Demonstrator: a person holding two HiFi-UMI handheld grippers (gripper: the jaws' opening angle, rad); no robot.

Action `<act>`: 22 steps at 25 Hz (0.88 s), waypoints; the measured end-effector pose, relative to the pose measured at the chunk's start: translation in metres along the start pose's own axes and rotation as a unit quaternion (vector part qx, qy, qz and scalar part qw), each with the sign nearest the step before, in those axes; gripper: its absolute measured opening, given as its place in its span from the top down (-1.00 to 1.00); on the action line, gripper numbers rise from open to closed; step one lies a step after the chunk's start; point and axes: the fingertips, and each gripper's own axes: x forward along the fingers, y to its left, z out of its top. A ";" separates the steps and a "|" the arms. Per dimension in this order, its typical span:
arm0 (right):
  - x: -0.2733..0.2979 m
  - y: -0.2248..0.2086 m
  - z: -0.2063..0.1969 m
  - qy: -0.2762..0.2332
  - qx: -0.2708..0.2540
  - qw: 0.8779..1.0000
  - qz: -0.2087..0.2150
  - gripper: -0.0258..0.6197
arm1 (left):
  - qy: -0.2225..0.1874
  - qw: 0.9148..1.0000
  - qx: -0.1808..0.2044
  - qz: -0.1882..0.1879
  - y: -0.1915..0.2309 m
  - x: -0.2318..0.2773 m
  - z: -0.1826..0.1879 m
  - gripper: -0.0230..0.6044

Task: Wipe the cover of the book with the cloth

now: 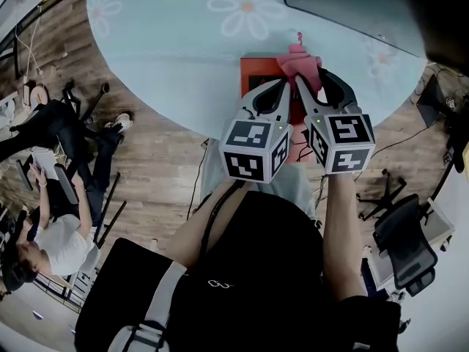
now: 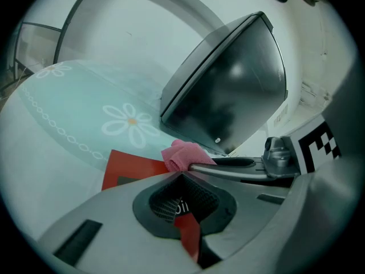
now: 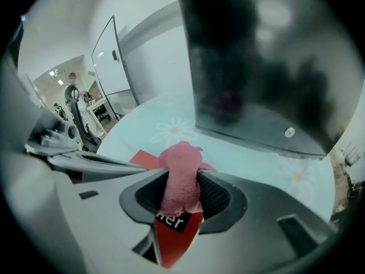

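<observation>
The book [image 1: 256, 70], red, lies flat on the table [image 1: 161, 42] close to its near edge, its near end hidden under the two grippers. The cloth [image 1: 300, 61], pink and bunched, is clamped in the jaws of the right gripper [image 1: 311, 79] and is held at the cover's far right part; contact cannot be confirmed. The left gripper [image 1: 282, 85] is set over the cover just beside it, jaws closed together on nothing. No wiped trace can be made out, so most of the cover is judged left to be done. Open table is seen to the left and beyond, whereas a dark screen [image 1: 352, 6] limits strokes to the far right.
</observation>
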 end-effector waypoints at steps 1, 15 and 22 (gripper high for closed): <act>-0.001 -0.003 -0.002 0.003 -0.003 1.000 -0.007 0.44 | 0.004 1.000 0.000 -0.001 -0.002 0.001 -0.002 0.88; -0.024 0.004 0.016 -0.014 -0.072 0.996 -0.042 0.44 | -0.012 1.000 -0.009 0.013 0.013 -0.018 0.001 0.88; -0.015 0.066 0.036 -0.042 -0.097 0.994 0.013 0.44 | -0.051 0.997 -0.038 0.046 0.055 -0.050 0.017 0.88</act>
